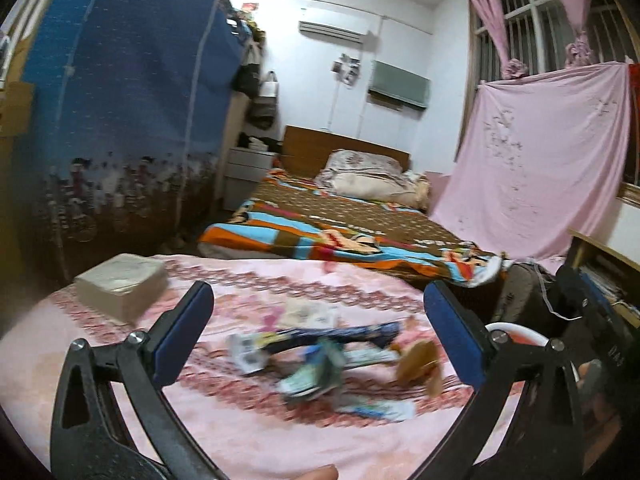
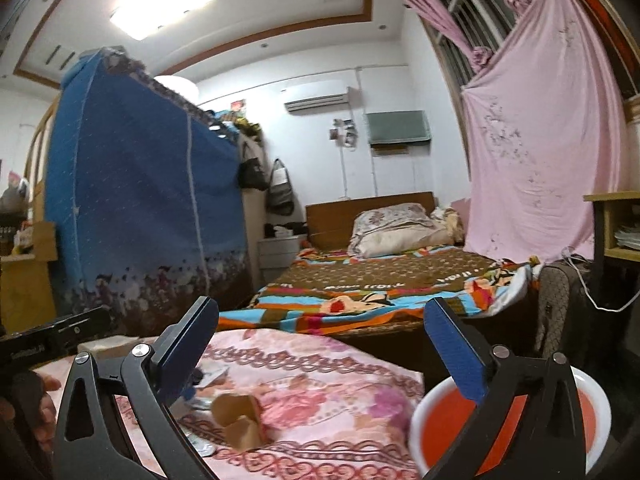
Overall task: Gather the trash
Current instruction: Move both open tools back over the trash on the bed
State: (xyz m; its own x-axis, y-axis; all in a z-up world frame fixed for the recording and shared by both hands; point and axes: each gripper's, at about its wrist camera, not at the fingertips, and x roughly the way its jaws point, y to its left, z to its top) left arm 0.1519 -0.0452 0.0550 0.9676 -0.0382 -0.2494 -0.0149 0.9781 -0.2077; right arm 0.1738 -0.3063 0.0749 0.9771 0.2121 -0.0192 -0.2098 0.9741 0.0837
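Trash [image 1: 320,364] lies scattered on the pink patterned cloth [image 1: 248,432] directly ahead of the left gripper [image 1: 318,332]: wrappers, printed paper scraps, a dark blue packet [image 1: 348,334] and a crumpled brown paper piece [image 1: 418,362]. The left gripper's jaws stand fully spread with nothing between the pads. The right gripper [image 2: 320,354] is likewise spread wide and empty; the brown paper piece [image 2: 240,424] sits low between its fingers, and a red basin with a white rim [image 2: 512,420] stands just beside the cloth's edge on the right, partly behind the right finger.

Risks from this position:
- The scraps overlap. A closing grip is likely to catch several pieces or only a corner, so that a piece slips free on the lift.
- The cloth is soft. Pads driven too low may pinch the fabric together with the trash and drag the whole pile.
- The two grippers work close together over the same heap; each shows at the edge of the other's view. Reaching at once invites a collision.
- The basin, judged the likely receptacle, sits off the cloth's edge; an early release would drop trash short of it.

Limits of view: the left wrist picture is motion-blurred, so individual wrappers cannot be identified. The basin is cut off by the frame, and its contents cannot be made out. A beige box [image 1: 124,286] rests at the cloth's far left; whether it counts as trash cannot be told.
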